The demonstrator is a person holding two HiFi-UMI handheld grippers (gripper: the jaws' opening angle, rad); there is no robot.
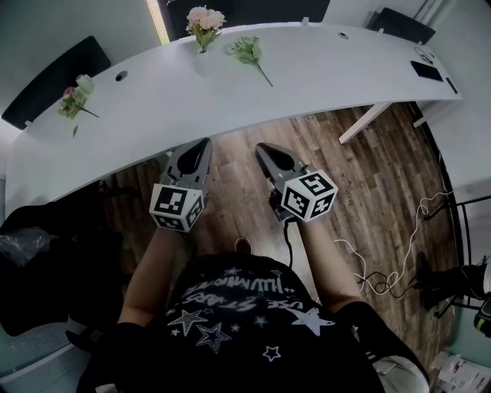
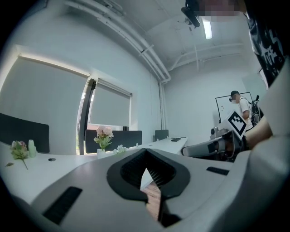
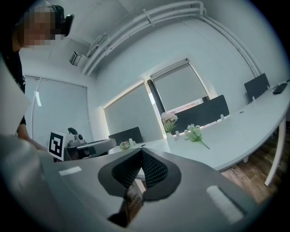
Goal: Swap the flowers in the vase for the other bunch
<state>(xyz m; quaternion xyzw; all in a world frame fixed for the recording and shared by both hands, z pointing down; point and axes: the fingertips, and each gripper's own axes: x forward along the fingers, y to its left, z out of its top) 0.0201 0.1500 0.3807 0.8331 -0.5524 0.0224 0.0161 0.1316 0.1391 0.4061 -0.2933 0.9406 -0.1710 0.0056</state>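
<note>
Head view: left gripper (image 1: pixel 205 143) and right gripper (image 1: pixel 261 146) side by side over brown wooden floor (image 1: pixel 345 192), short of long white curved table (image 1: pixel 322 69); on it small white vase (image 1: pixel 201 61) holding pink flower bunch (image 1: pixel 205 18); pale green-white flower bunch (image 1: pixel 247 51) lying just beside; small pink sprig (image 1: pixel 70 103) well apart at left.

Left gripper view: jaws pressed together, empty; vase far ahead across bare tabletop.

Right gripper view: jaws closed tight, empty; both bunches ahead beyond table edge.
</note>
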